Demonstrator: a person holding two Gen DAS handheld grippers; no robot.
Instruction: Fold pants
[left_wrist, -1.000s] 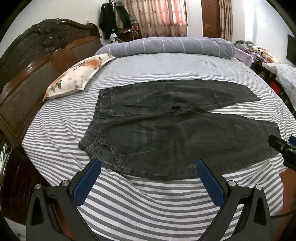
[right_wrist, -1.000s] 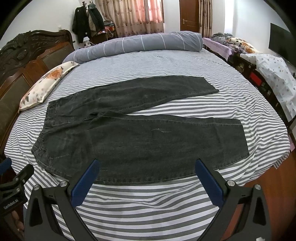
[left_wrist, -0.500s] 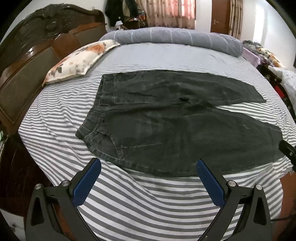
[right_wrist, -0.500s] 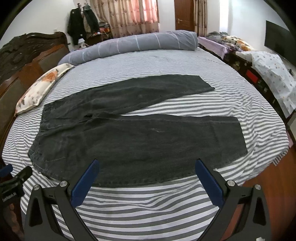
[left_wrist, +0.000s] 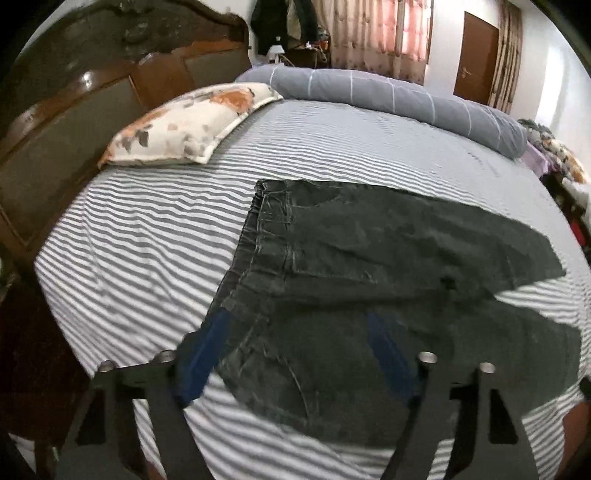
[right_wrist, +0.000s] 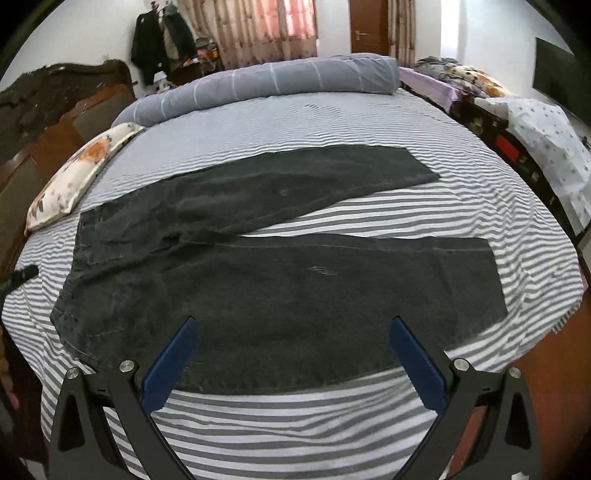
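1. Two claws point down at the bed: the left claw is closing, its pads not yet pressing the waist corner between them.
2. Right claw stands wide, holding nothing.
3. Dark pants lie flat on the striped sheet, legs spread apart.

pants flat on bed, waistband left, legs running right | pillow behind waistband, against headboard | rolled duvet along far edge | my left claw over waistband corner, closing | my right claw above near leg, spread
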